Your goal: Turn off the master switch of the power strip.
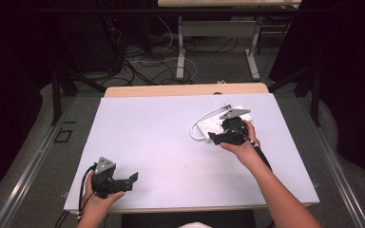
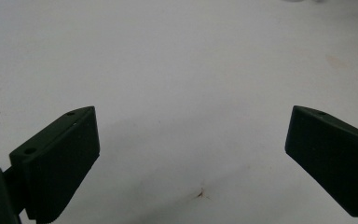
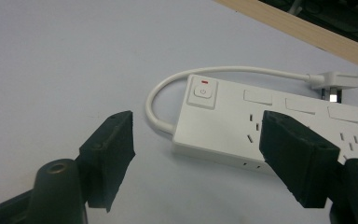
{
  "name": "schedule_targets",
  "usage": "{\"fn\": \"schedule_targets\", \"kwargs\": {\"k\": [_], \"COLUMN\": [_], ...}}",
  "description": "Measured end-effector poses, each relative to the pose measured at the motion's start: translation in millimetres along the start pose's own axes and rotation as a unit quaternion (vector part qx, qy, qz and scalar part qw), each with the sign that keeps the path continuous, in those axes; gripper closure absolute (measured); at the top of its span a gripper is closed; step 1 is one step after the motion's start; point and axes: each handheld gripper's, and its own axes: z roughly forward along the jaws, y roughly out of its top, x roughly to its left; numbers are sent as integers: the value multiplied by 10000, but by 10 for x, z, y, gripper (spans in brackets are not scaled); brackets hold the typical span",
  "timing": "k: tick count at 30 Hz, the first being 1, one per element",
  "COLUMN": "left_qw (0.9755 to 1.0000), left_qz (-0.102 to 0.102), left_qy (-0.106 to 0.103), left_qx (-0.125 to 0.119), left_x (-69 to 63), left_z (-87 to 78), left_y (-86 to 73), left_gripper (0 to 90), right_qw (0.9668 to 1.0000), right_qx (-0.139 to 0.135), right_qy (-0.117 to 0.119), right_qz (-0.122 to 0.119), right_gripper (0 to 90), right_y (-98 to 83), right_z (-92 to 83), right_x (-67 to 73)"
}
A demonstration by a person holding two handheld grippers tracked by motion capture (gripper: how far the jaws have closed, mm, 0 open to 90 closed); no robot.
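Two claws are mine, one in each hand. Nearest me, my left gripper (image 1: 134, 179) sits low at the table's (image 1: 171, 152) near left corner, its jaws spread wide over bare white tabletop with nothing between them. In the left gripper view both jaws are cut off at the frame's lower edge.

Farther out on the right, my right gripper (image 1: 213, 137) has its jaws apart, holding nothing, just short of the white power strip (image 3: 242, 126). One jaw hides part of the strip's near edge, and its far end runs out of frame. From above, my hand (image 1: 242, 142) covers most of the strip. Its short cord (image 3: 205, 74) loops round to the plug (image 3: 335, 83) beyond.
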Motion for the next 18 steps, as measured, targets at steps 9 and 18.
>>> {"fn": "schedule_targets", "kwargs": {"k": [9,18], "left_qw": [10000,10000], "left_qz": [7,11], "left_qy": [1,-11], "left_qx": [10,46], "left_x": [2,9], "left_z": [3,-4], "left_y": [0,2], "left_gripper": [30,30], "right_qw": [9998,9991], "right_qx": [206,392], "right_qy": [-47,-98], "right_qz": [13,-97], "right_gripper": [260,260], "right_y": [82,166], "right_z": [109,201], "right_x": [-36,-59]}}
